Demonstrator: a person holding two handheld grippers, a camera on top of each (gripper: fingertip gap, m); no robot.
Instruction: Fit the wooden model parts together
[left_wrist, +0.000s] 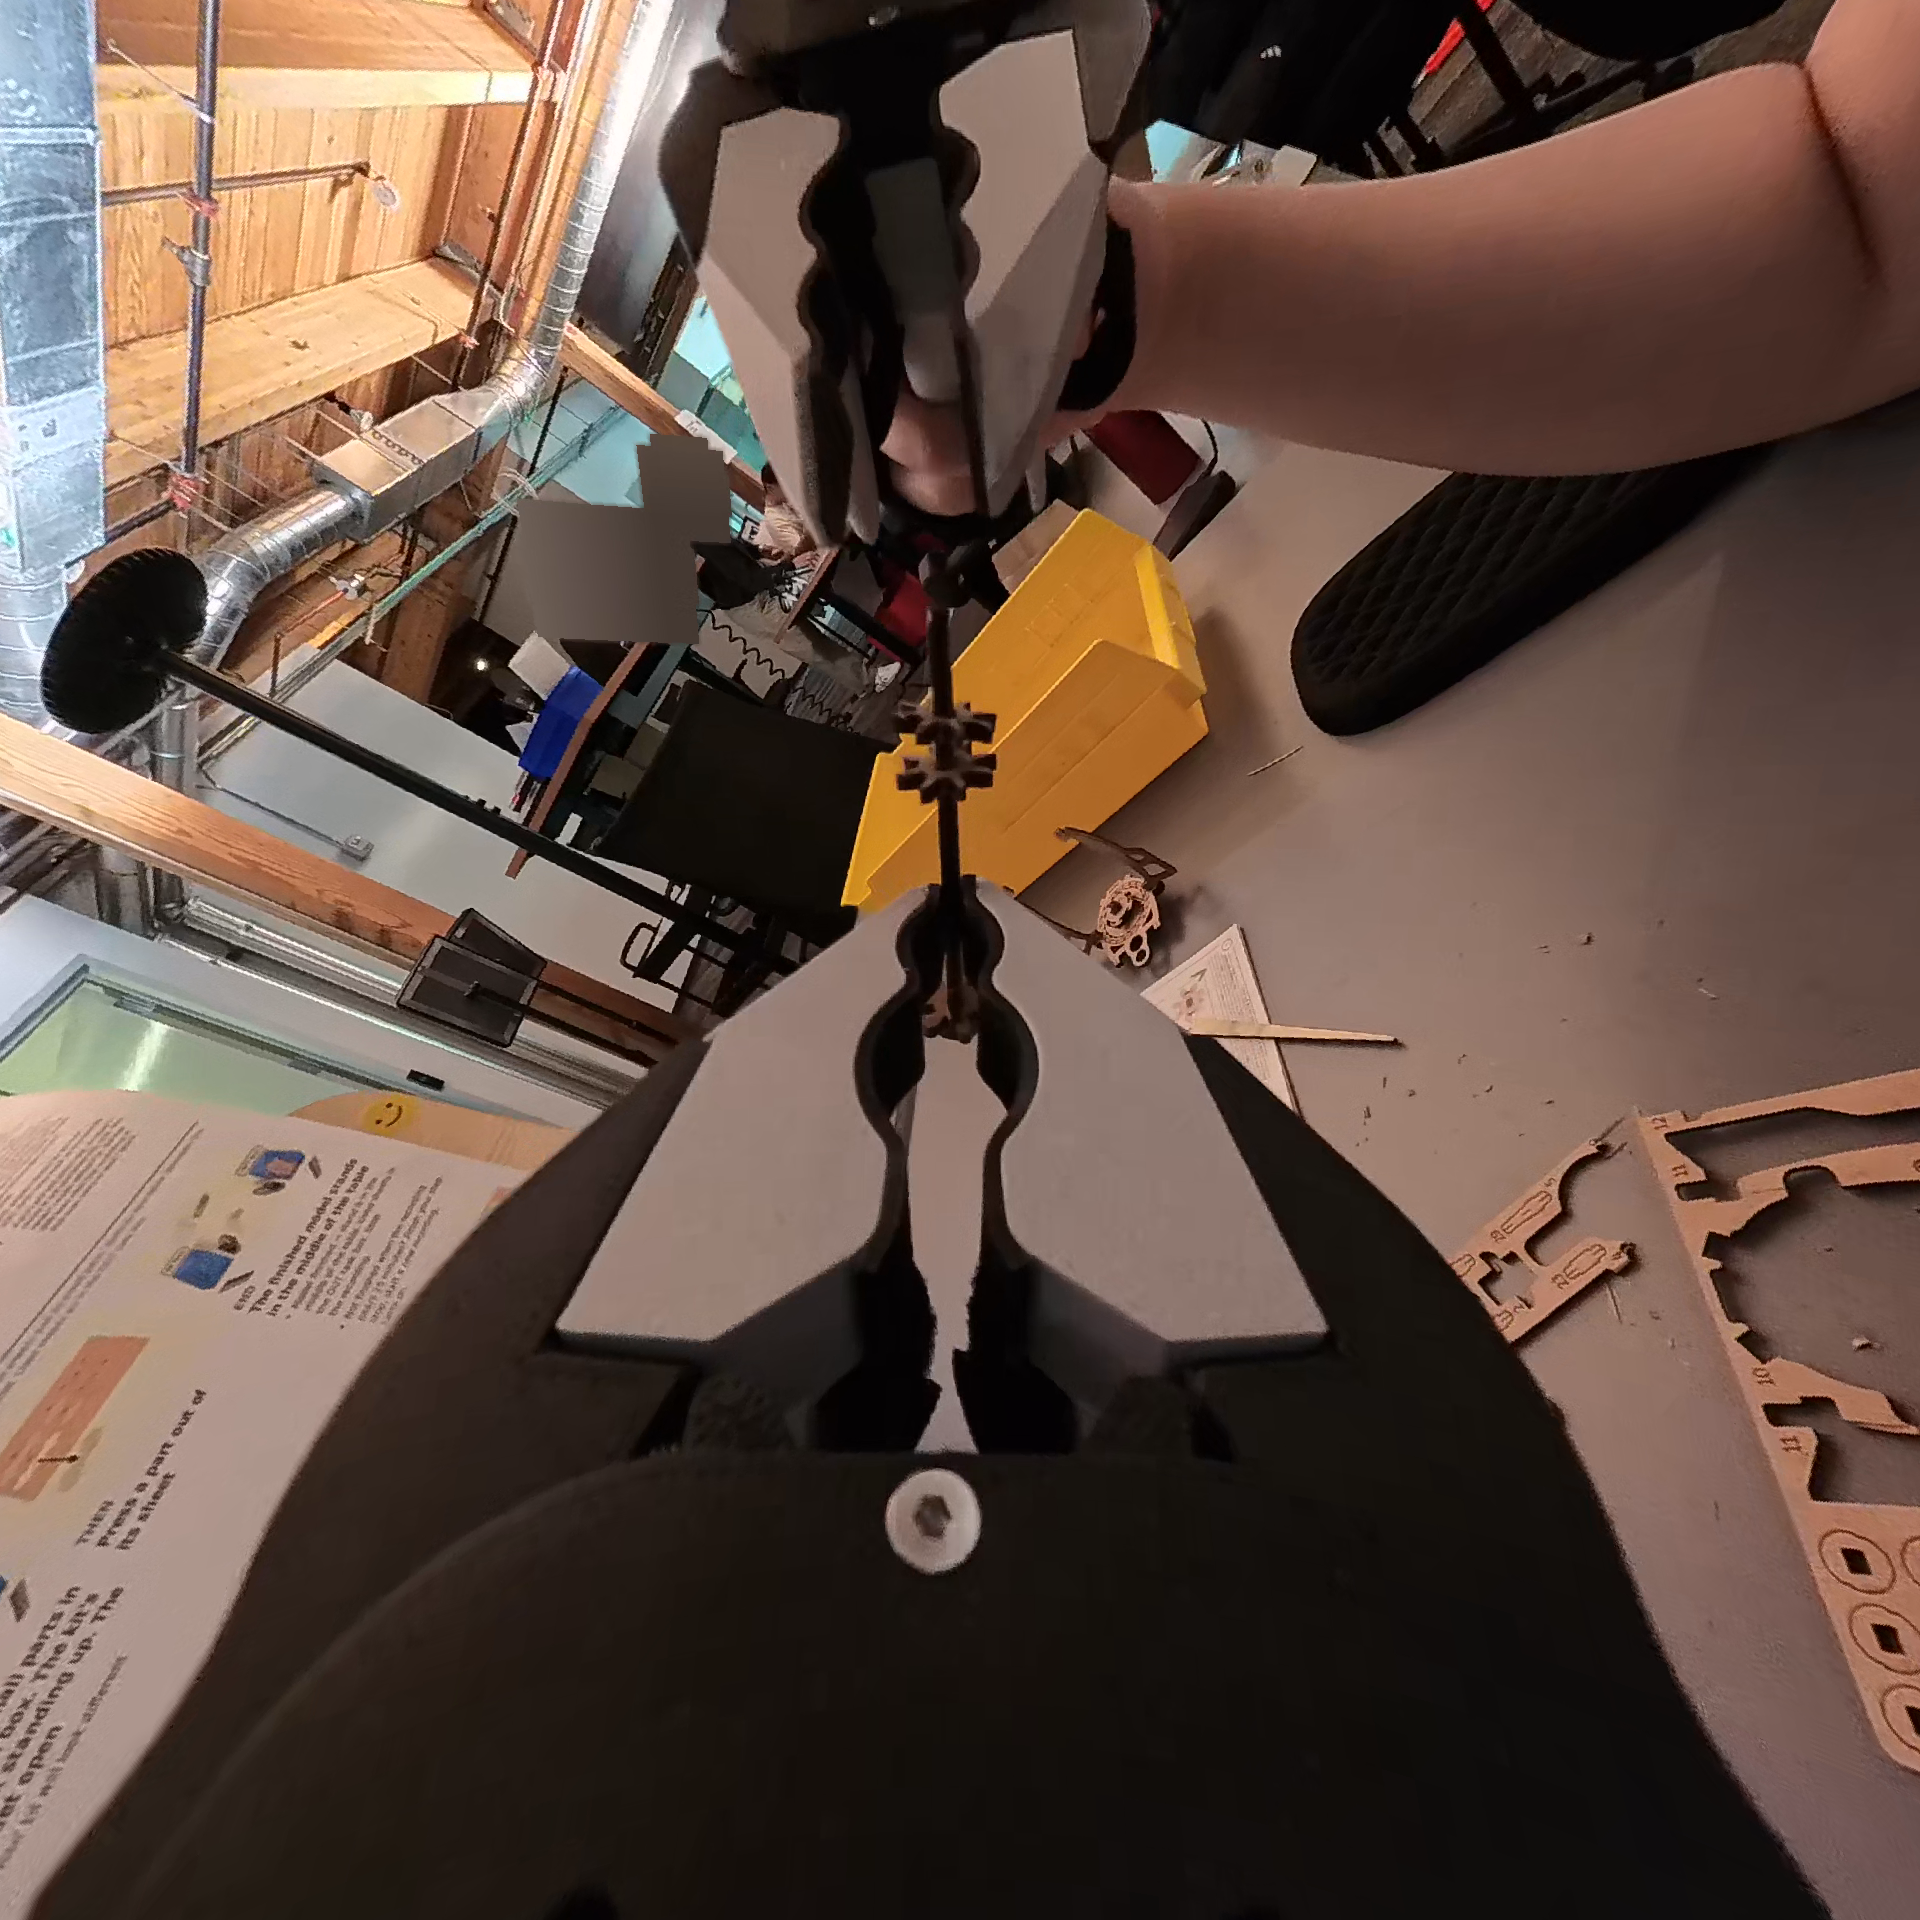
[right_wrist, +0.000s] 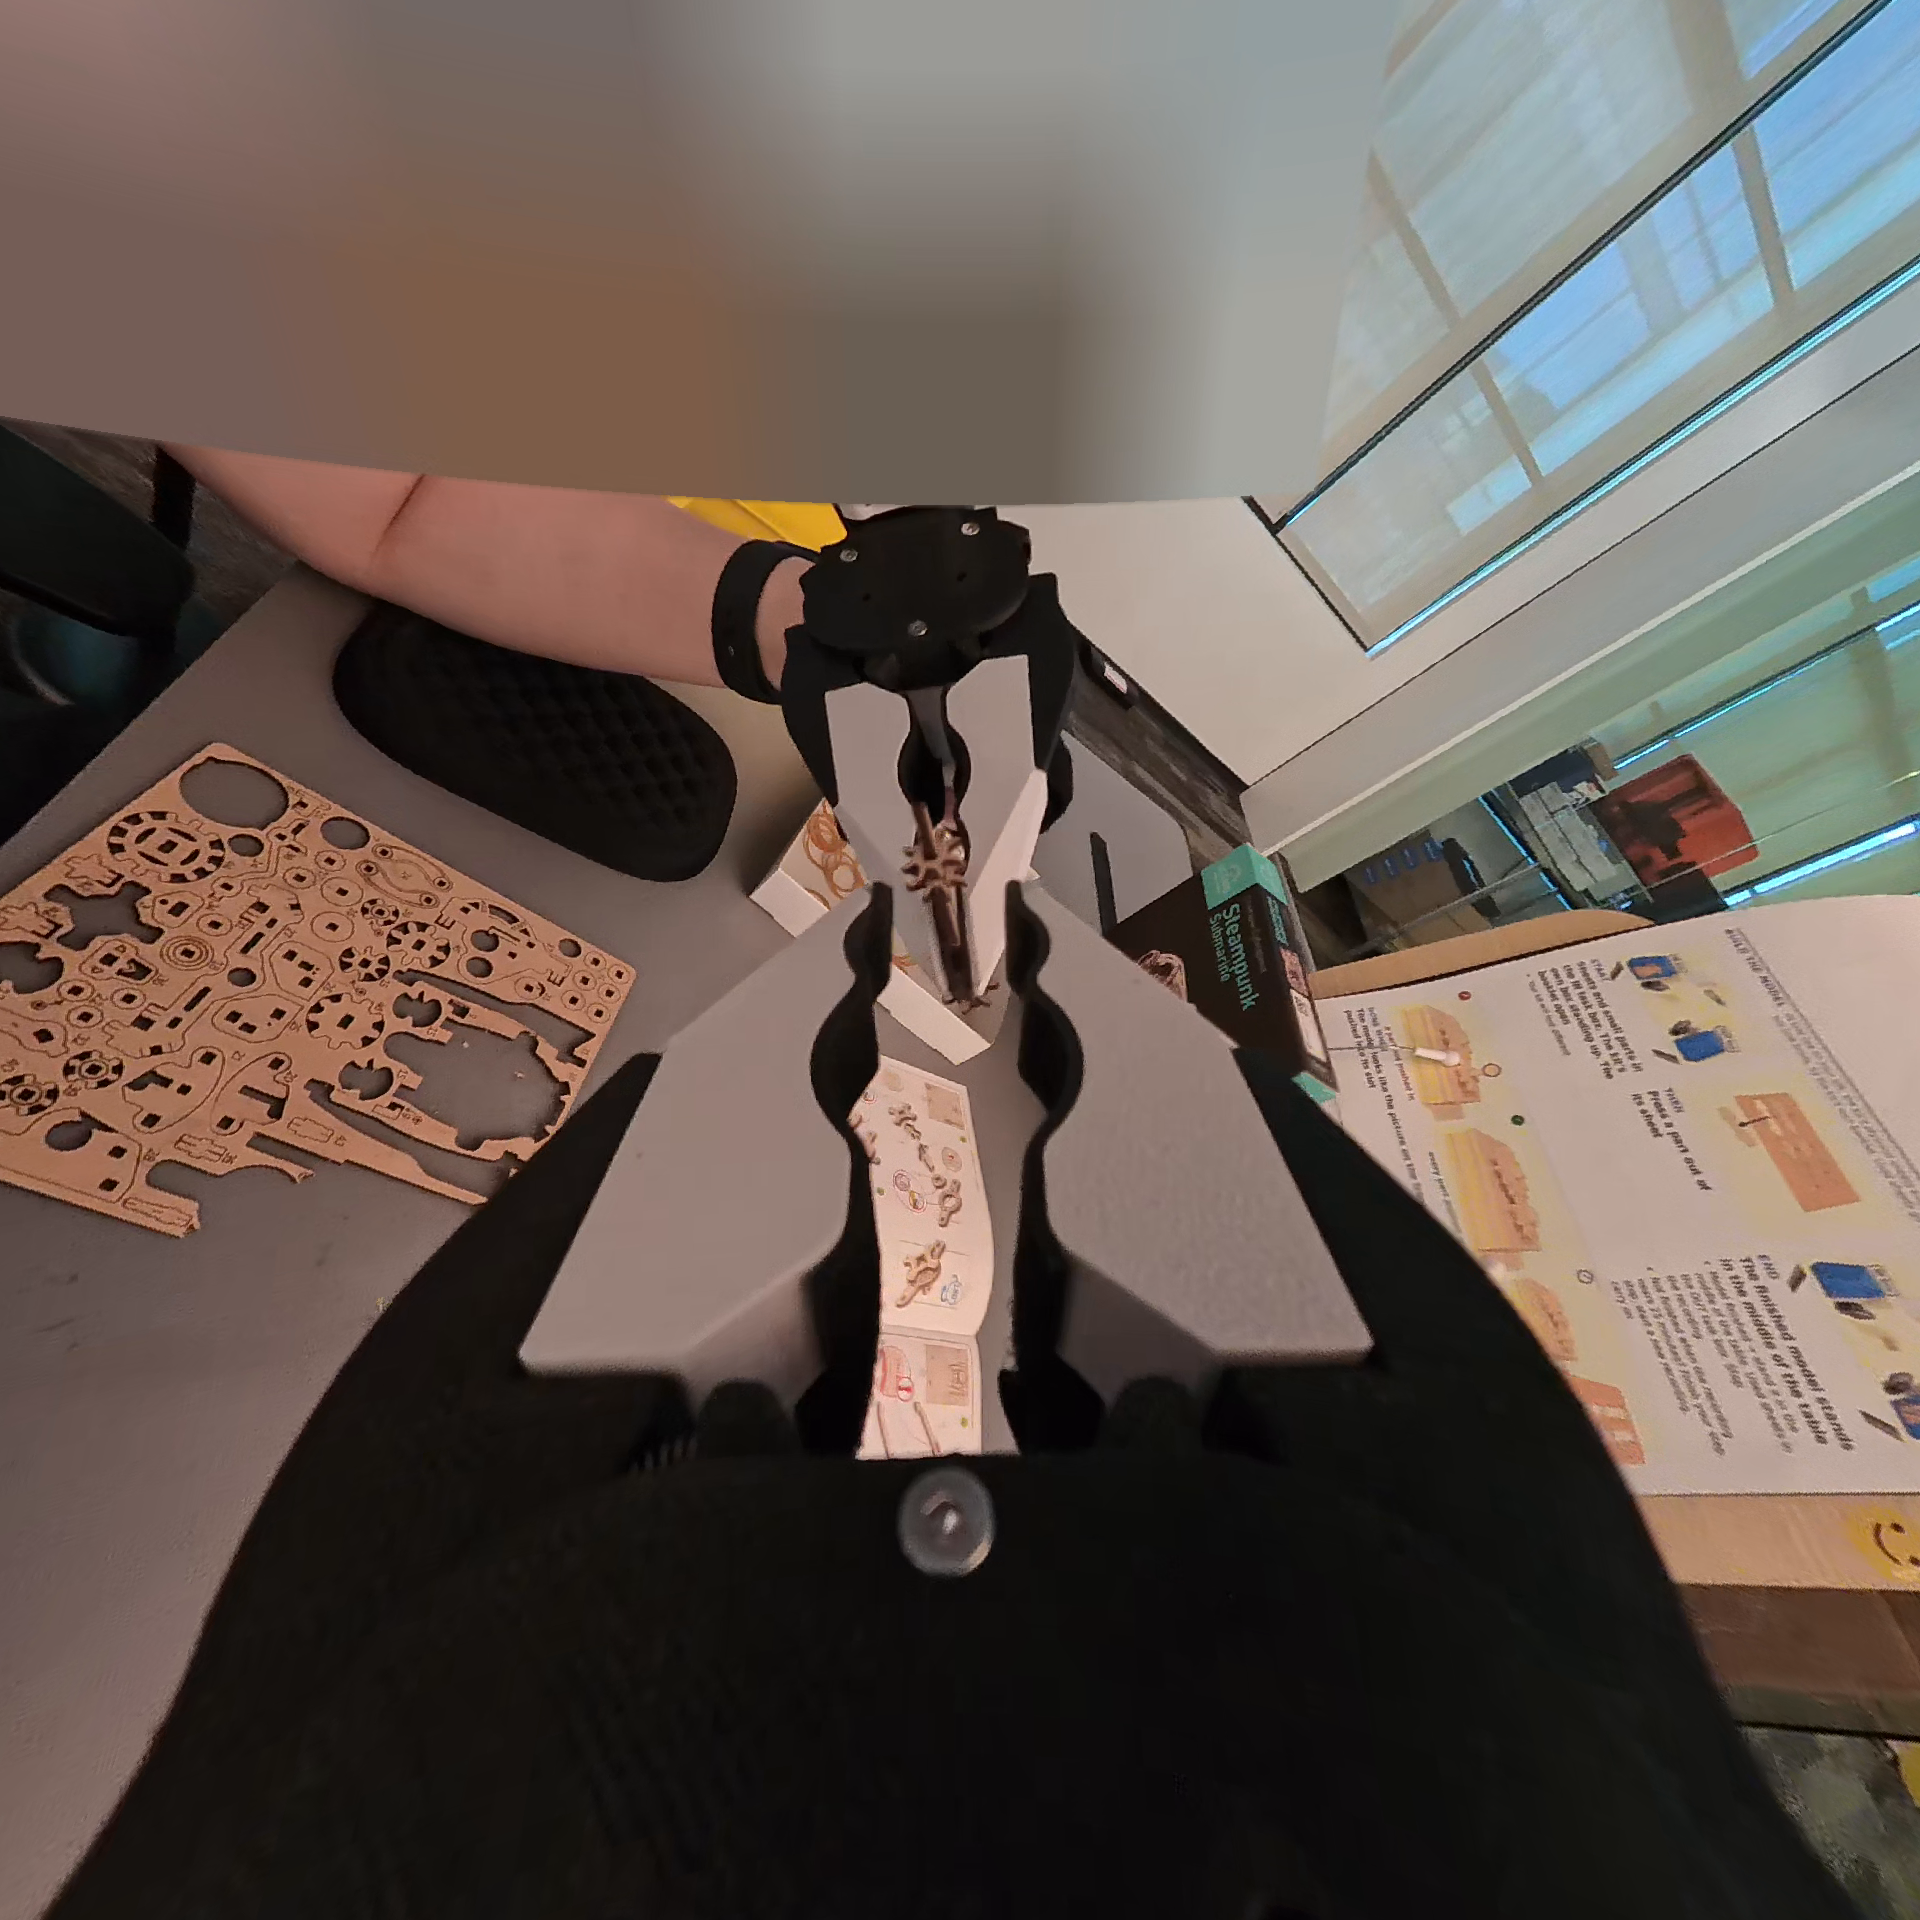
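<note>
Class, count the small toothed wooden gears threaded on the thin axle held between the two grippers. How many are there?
2. Both gears sit side by side on the axle, midway between the grippers: one nearer the right gripper, one nearer the left gripper. The fingers may hide others.

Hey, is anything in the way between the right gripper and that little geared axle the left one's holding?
Nothing visible. The left gripper is shut on the geared axle, whose free end already reaches between the open fingers of the right gripper.
</note>
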